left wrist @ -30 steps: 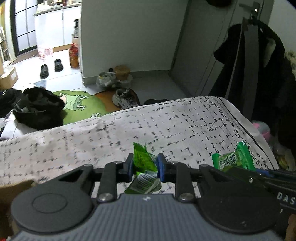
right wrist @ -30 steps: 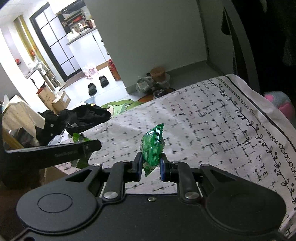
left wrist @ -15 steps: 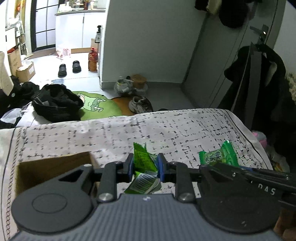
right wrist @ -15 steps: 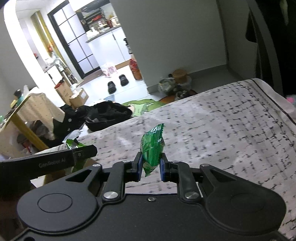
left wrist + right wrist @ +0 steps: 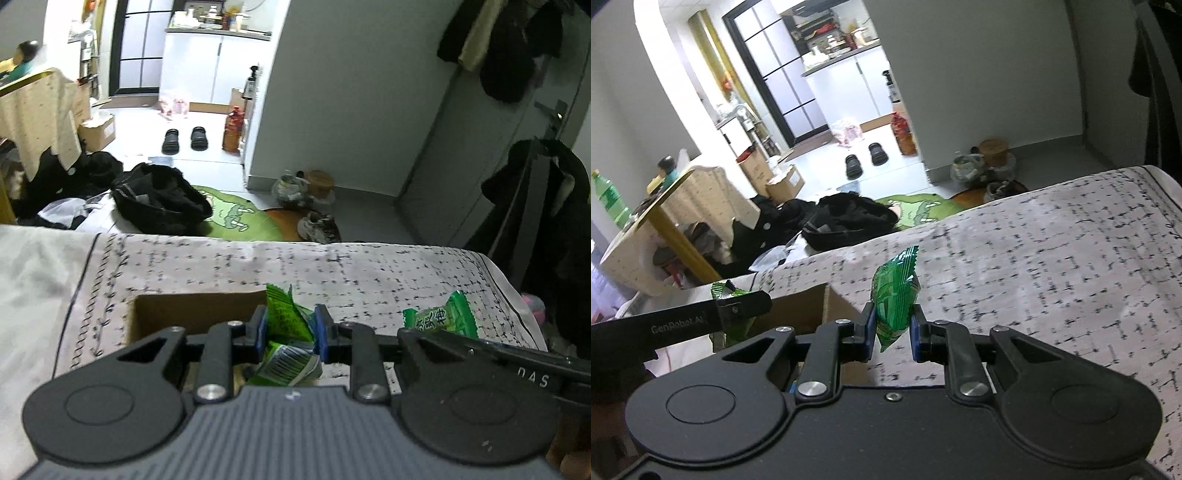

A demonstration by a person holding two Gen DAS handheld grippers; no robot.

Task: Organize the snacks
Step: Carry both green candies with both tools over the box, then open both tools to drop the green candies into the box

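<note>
Room: we see a white-walled room with a tiled floor behind the patterned tablecloth, which serves as our landmark; beyond its far edge lie a green mat, a black bag and a pair of black slippers
Surface: the tablecloth is pale with black dashes and a leafy border, and it covers the whole top we work over
Cardboard box: we see an open brown cardboard box standing on the tablecloth near its left border, just ahead of the left gripper; its inside is in shadow and we cannot tell what lies in it
Left gripper: our left gripper has its blue pads pressed narrowly on a crumpled light green snack packet; a second bit of wrapper with a barcode hangs just below the pads, and we cannot tell whether it is part of the same packet
Right gripper: our right gripper is closed tight on a dark green snack packet, which stands upright between the pads above the tablecloth
Relation: in the left wrist view the dark green packet shows to the right of the box, over the tablecloth's right half; in the right wrist view the left gripper's finger reaches in from the left, over the box's near corner
Both packets: held off the tablecloth, neither inside the box
</note>
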